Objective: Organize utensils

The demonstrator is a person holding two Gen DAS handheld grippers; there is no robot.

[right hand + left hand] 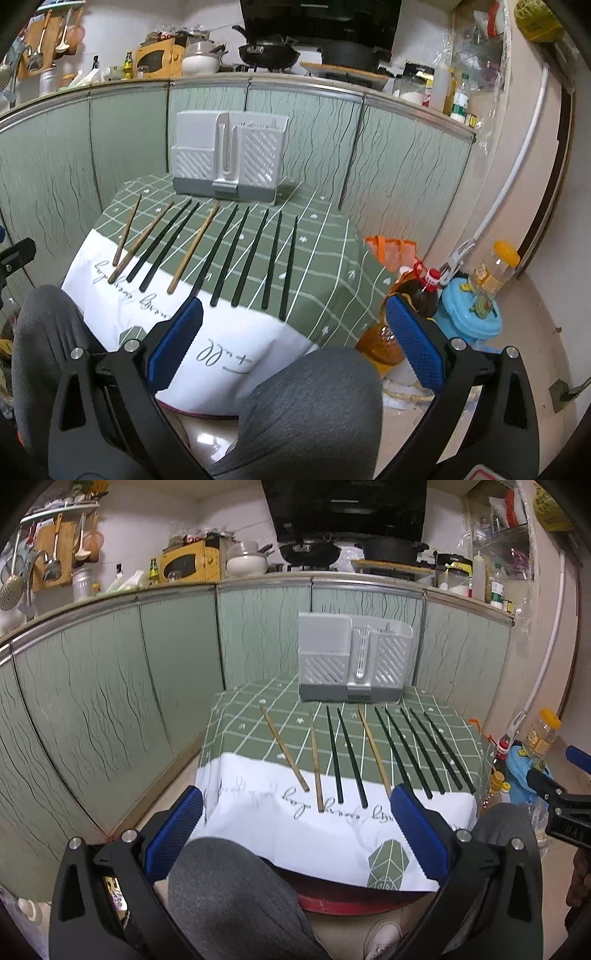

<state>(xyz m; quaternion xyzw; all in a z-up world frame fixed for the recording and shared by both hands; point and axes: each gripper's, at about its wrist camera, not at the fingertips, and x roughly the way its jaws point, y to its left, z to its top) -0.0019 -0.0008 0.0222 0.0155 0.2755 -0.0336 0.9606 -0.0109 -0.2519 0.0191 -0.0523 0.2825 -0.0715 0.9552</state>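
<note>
In the left wrist view, the left hand-held gripper (295, 812) hangs with its blue pads spread wide and nothing between them. Directly below it, a knee in grey trousers (229, 897) fills the near foreground, between the gripper and the near edge of the tabletop (258, 827), which is draped in a green-checked and white cloth. Ahead of the gripper lies a row of chopsticks side by side, long axes running away from it toward the grey utensil holder (354, 661) that stands upright at the far edge. From the left: two bamboo chopsticks (284, 748), two black chopsticks (343, 755), a third bamboo chopstick (373, 750), then more black ones (424, 751). Their thick ends point back at the gripper and their tips at the holder. Off to the right, the right hand-held gripper (554, 790) shows at the frame edge.

In the right wrist view, the right hand-held gripper (293, 332) is likewise spread and empty, with a grey-clad knee (310, 402) beneath it. The same chopstick row fans out ahead and to the left, with the black chopsticks (255, 254) nearest and the bamboo ones (147, 240) farther left. To the right, beside the tabletop, stand an oil bottle (413, 295), a blue lidded tub (469, 310) and a yellow-capped jar (495, 269) on the floor.
</note>
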